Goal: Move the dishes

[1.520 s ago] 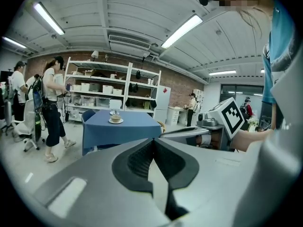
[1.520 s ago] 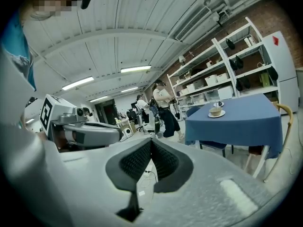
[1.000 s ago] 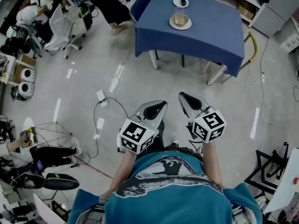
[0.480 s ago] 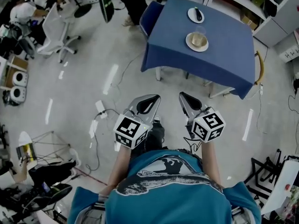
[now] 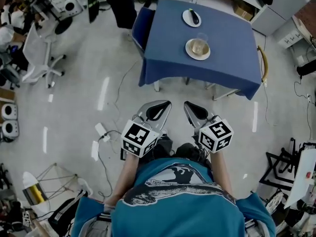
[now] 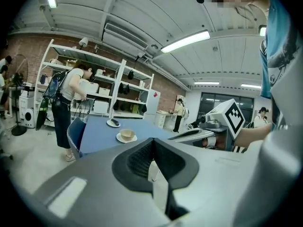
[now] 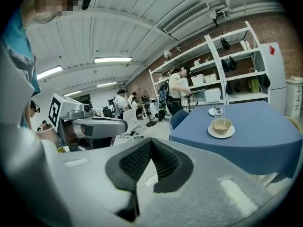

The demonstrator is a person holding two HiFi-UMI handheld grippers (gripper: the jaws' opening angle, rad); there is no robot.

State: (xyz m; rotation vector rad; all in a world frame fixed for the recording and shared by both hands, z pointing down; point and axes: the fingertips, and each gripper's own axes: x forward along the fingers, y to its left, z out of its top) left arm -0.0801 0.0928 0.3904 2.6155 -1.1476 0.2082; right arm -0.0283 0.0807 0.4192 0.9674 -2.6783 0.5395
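Observation:
A table under a blue cloth (image 5: 222, 63) stands ahead of me. On it rests a beige bowl on a white saucer (image 5: 198, 49), with a clear glass (image 5: 201, 36) just behind it and a white plate holding a dark object (image 5: 191, 18) farther back. The bowl and saucer (image 7: 221, 126) also show in the right gripper view, and the bowl (image 6: 126, 135) in the left gripper view. My left gripper (image 5: 162, 103) and right gripper (image 5: 187, 104) are held side by side at waist height, well short of the table, both shut and empty.
A blue chair (image 5: 139, 27) stands at the table's left side, with a person (image 6: 67, 108) beside it. A cable and power strip (image 5: 102, 130) lie on the floor to my left. Office chairs (image 5: 42, 48) stand far left, shelving (image 6: 99, 93) behind the table.
The view has shifted: the table now sits more centred and slightly lower in the head view. Both grippers stay shut and side by side.

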